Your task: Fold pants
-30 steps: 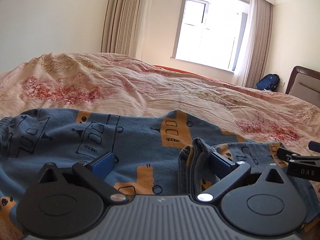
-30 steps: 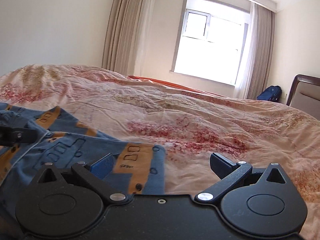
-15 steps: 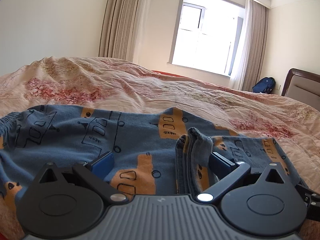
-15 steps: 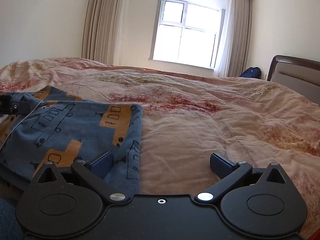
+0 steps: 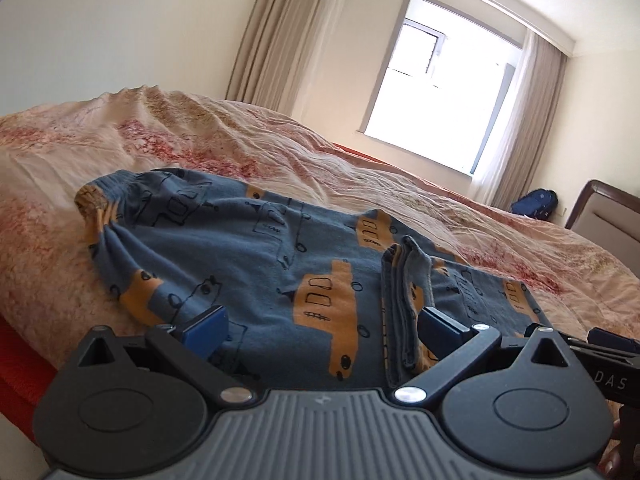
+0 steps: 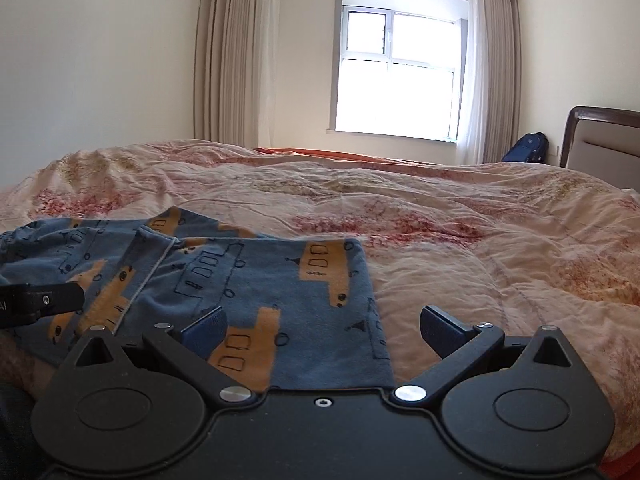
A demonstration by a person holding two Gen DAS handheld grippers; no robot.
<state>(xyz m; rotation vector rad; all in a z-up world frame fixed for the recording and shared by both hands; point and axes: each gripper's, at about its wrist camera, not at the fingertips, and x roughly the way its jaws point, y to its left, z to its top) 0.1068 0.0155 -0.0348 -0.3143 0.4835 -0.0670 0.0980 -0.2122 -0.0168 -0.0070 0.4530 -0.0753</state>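
We find the blue cotton pants with orange bus print lying on the pink floral quilt, long axis running left to right across both tongs. The left gripper stands wide, nearest the raised fold; the right gripper stands wide over the leg end.

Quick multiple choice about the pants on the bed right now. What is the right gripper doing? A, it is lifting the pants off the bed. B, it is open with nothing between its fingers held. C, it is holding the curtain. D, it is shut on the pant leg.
B: the right gripper is open, its fingers spread wide over the pants, which lie flat on the quilt.
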